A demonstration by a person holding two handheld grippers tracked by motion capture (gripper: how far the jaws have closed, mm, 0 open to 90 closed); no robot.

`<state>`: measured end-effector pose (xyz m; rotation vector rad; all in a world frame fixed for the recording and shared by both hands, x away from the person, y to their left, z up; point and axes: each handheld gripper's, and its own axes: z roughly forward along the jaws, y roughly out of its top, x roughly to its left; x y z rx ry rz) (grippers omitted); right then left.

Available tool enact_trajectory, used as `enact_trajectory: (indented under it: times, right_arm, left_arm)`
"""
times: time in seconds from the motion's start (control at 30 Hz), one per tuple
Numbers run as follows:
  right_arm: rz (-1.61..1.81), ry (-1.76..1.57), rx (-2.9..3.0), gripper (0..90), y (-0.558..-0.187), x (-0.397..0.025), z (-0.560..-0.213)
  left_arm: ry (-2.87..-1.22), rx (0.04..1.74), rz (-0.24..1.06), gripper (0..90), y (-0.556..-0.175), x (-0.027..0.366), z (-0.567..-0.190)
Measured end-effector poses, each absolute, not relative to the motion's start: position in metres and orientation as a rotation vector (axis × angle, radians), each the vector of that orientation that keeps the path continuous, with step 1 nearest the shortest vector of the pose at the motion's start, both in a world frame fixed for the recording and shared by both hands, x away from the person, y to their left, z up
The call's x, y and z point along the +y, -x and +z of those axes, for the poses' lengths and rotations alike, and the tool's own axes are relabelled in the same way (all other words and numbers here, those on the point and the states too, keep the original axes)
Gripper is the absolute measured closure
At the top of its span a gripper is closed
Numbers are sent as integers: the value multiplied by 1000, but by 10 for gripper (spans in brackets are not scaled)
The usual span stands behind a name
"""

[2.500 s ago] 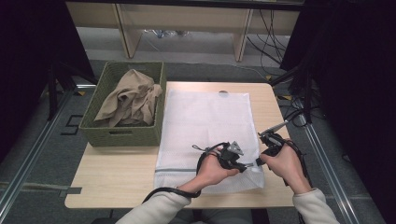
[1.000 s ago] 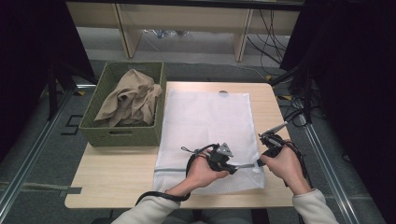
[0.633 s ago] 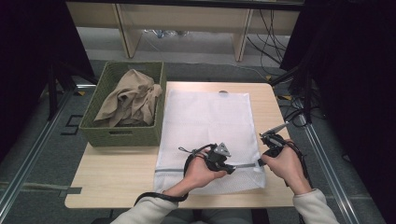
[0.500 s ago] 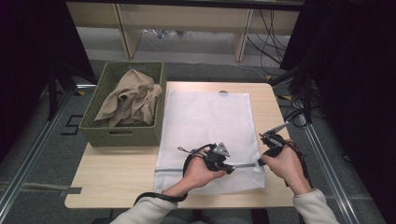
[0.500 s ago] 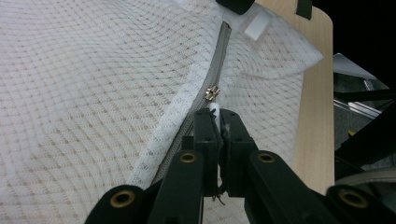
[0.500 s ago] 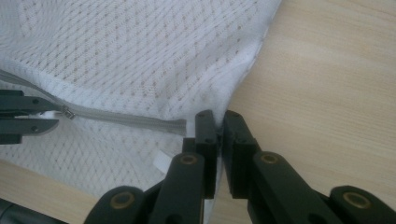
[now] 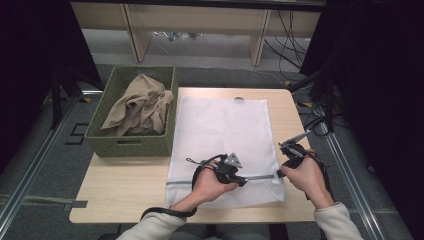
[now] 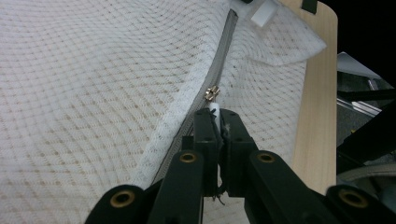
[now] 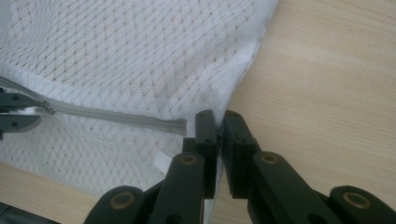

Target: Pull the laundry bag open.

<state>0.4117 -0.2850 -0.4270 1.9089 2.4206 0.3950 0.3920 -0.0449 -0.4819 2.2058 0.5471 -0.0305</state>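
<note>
A white mesh laundry bag lies flat on the wooden table, its grey zipper running along the near edge. My left gripper is shut on the white pull tab just behind the metal slider. At the bag's near right corner, my right gripper is shut on the bag's edge, next to the zipper's end. The right gripper view also has the left gripper's jaws at its far left, by the slider.
A green woven basket holding a crumpled beige cloth stands at the table's left, touching the bag's side. Bare wood lies left of the bag's near corner and right of the bag. Cables hang off the right edge.
My left gripper has slid a little to the left along the zipper, away from the right gripper. The right gripper has stayed at the bag's corner.
</note>
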Motion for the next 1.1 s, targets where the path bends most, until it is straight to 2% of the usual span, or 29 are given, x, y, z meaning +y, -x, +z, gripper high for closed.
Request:
enact_trajectory:
  times: [0.17, 0.3, 0.5, 0.53, 0.77, 1.1]
  right_arm:
    - [409, -1853, 2436, 864, -413, -286, -428]
    - [391, -1983, 2387, 864, -410, -281, -425]
    - [389, -1933, 2411, 864, -411, -284, -426]
    - [422, -1846, 2437, 864, -413, -288, -429]
    - [374, -1935, 2410, 864, -411, -283, -427]
    - [408, -1839, 2445, 864, -413, -288, -430]
  left_arm:
    - [-2202, 553, -37, 865, -391, -42, -482]
    - [-2209, 551, -30, 865, -392, -39, -481]
    - [-2191, 581, -43, 865, -391, -34, -482]
    - [-2202, 552, -24, 865, -392, -31, -482]
    - [-2191, 569, -27, 865, -391, -26, -481]
    - [-2195, 588, -29, 865, -389, -20, -481]
